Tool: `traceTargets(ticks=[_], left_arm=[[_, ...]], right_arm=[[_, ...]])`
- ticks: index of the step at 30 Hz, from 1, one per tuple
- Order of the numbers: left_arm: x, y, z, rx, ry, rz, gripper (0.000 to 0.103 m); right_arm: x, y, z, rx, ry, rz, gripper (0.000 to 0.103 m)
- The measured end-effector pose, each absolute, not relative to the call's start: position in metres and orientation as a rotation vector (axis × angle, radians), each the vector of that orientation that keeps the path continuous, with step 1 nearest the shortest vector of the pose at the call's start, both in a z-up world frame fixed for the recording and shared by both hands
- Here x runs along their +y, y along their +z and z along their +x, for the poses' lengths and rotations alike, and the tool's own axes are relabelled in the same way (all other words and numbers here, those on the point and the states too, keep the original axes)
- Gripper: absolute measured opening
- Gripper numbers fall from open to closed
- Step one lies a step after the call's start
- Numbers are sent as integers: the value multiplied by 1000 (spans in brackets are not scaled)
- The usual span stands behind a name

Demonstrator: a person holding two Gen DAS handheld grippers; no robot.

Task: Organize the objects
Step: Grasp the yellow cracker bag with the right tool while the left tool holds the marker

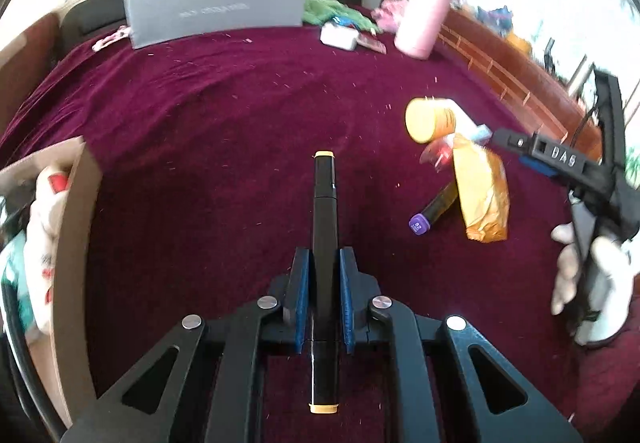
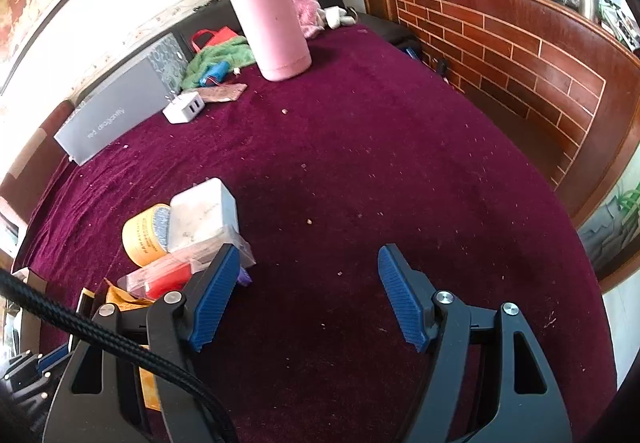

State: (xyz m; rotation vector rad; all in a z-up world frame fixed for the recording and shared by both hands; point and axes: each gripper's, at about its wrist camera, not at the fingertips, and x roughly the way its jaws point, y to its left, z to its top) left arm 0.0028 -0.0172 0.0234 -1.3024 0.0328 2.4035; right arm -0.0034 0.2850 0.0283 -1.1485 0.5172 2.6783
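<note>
My left tool [image 1: 323, 275] is closed on a black marker [image 1: 325, 227] with pale orange end caps; both blue pads press its barrel near the middle, and the marker runs straight forward between them, clear of the dark red cloth [image 1: 224, 115] that covers the table. My right tool [image 2: 310, 295] stands open with nothing between its pads, hovering over bare cloth just right of the remaining pile. That pile holds a yellow tub [image 1: 430, 119], an orange packet [image 1: 482, 195] and a second marker with a purple cap [image 1: 434, 213] partly under the packet; from the right wrist view a white block [image 2: 204, 213] and a clear packet with red contents [image 2: 172, 277] also lie there. A cardboard box [image 1: 76, 243] already holding soft goods sits at the left edge of the left wrist view, and I judge it the likely destination. To do this step well, I should carry the marker level, clear the near wall of the box before lowering, and release only once the marker is inside the rim. The grip is central, so tipping is unlikely, but a smooth barrel could slide if swung fast. The right tool should hold off the pile until the left is clear.
</note>
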Motion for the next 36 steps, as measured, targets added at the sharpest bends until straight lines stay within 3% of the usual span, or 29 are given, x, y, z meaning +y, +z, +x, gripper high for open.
traceTargets(ticks=[6,10,21,24,36], left_arm=[[-44,49,24,-53,2438,-1210,11],[-67,64,38,-98,2449,-1154,11],[-116,67,60,-194,2486,-1101,11],[-127,65,63,-222,2494,-1101,12],[-148,62,71,-288,2496,-1087,12]], right_arm=[[274,37,1,529,2766,-1102,71],[259,46,15,631,2789,-1189,71],[214,41,17,532,2697,-1299,73],[203,42,15,466,2686,-1294,79],[181,49,31,509,2711,-1303,79]])
